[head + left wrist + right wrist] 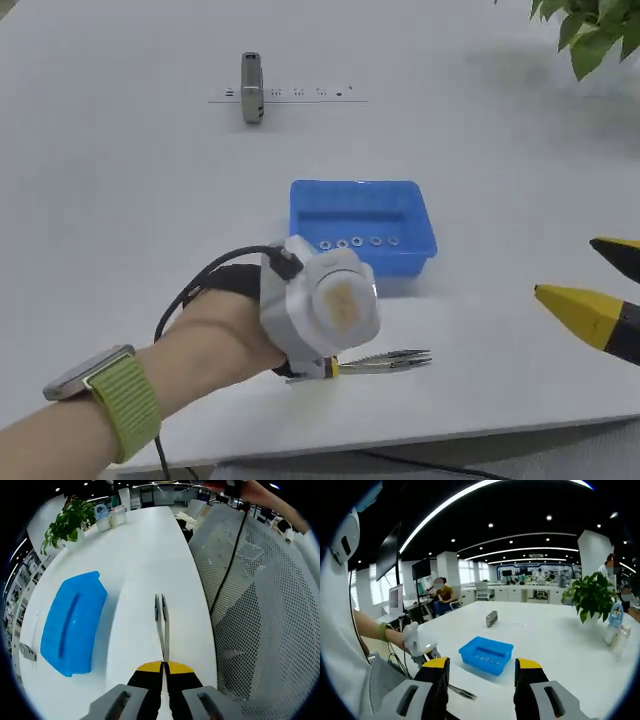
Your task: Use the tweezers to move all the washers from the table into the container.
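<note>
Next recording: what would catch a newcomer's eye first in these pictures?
The bright blue container stands out at the middle of the white table, with a row of washers inside it. Next comes the left gripper near the table's front edge, shut on slim tweezers. The right gripper, yellow-tipped, hangs open at the right.

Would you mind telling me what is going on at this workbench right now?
A person is moving washers into a blue container with tweezers. The left gripper is clamped on the tweezers' handle and holds them low over the white table, in front of the container, with nothing between the tips. Five washers lie in a row inside the container. The right gripper is off to the side with its jaws open and holds nothing.
</note>
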A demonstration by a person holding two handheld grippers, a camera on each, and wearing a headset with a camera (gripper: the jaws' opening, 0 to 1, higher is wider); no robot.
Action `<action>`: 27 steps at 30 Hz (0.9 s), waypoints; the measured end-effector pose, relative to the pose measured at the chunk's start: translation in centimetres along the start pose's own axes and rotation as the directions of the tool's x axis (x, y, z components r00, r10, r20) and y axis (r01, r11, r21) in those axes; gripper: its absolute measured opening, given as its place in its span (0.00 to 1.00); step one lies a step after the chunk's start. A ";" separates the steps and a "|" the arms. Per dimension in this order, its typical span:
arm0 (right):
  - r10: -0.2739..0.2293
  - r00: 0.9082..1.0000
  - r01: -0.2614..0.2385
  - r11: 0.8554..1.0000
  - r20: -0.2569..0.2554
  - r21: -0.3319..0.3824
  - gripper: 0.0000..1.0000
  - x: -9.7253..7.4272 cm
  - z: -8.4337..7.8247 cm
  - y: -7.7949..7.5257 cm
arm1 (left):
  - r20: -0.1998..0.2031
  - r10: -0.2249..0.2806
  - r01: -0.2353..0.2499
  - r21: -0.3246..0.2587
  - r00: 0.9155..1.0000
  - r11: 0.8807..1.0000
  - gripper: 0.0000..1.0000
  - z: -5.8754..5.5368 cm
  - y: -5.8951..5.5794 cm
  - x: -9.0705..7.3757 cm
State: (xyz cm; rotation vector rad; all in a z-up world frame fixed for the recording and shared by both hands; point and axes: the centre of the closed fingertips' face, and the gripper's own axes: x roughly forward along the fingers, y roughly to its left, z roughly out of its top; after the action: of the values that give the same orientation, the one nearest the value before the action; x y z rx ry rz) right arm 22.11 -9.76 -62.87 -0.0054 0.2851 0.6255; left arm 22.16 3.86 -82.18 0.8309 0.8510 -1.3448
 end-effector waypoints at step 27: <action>0.254 0.956 -0.278 0.944 -0.149 -0.179 0.71 3.2 -5.8 -1.8 | 0.268 0.891 -0.228 -0.903 0.366 0.365 0.88 -0.5 2.0 -19.2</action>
State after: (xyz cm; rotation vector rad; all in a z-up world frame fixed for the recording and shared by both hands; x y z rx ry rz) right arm 24.10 -9.96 -69.46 -0.2008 0.3458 0.9238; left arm 23.35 13.29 -65.35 -0.1773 0.2231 -0.3523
